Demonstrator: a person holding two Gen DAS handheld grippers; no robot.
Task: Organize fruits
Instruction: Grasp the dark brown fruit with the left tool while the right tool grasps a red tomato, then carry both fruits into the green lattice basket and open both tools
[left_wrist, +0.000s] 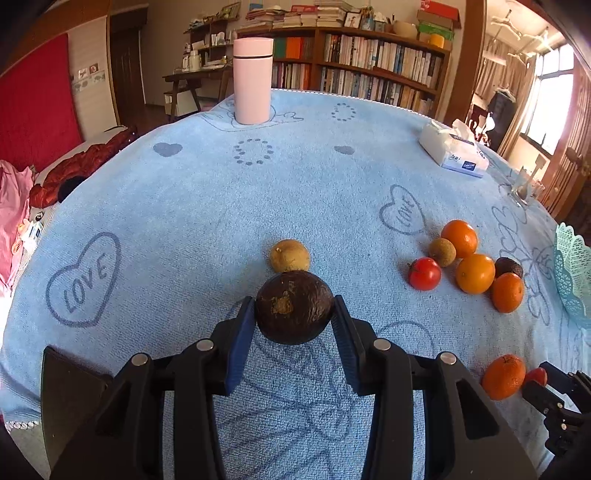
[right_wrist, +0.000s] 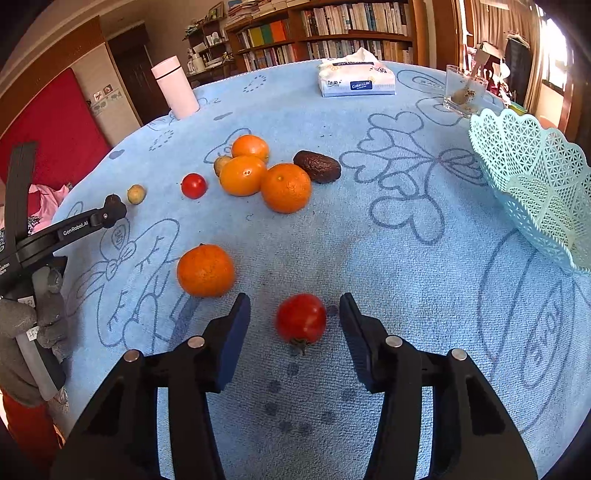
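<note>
Left claw (left_wrist: 294, 314): closed on a dark round fruit (left_wrist: 293, 307), both blue pads touching its sides, low over the blue cloth (left_wrist: 184, 221).
Yellow-brown fruit (left_wrist: 289, 255): just beyond the dark fruit, toward the far edge of the table.
Pink flask (left_wrist: 253, 80): upright near the far edge, toward the left corner.
Gloved hand (right_wrist: 26, 325): at the left edge of the right wrist view, holding the left claw's handle.
Lone orange (right_wrist: 205, 270): near the table's near edge, just left of the right claw.
Right claw (right_wrist: 295, 314): jaws partly apart around a tomato (right_wrist: 301, 318); gaps show on both sides, so the pads do not touch it. The tomato lies on the cloth with its stem toward the camera.
Fruit cluster (right_wrist: 258, 173): mid-table; three oranges touching one another, a small tomato (right_wrist: 193, 185) to their left, a small yellow-brown fruit (right_wrist: 222, 164) behind them, a dark oval fruit (right_wrist: 317, 166) on their right.
Tissue pack (right_wrist: 357, 80): near the far edge, right of the flask.
Glass (right_wrist: 463, 90): near the far right corner; something brownish inside, what it is cannot be told.
Basket (right_wrist: 535, 177): pale green lattice, at the right edge of the table, no fruit visible in it.
</note>
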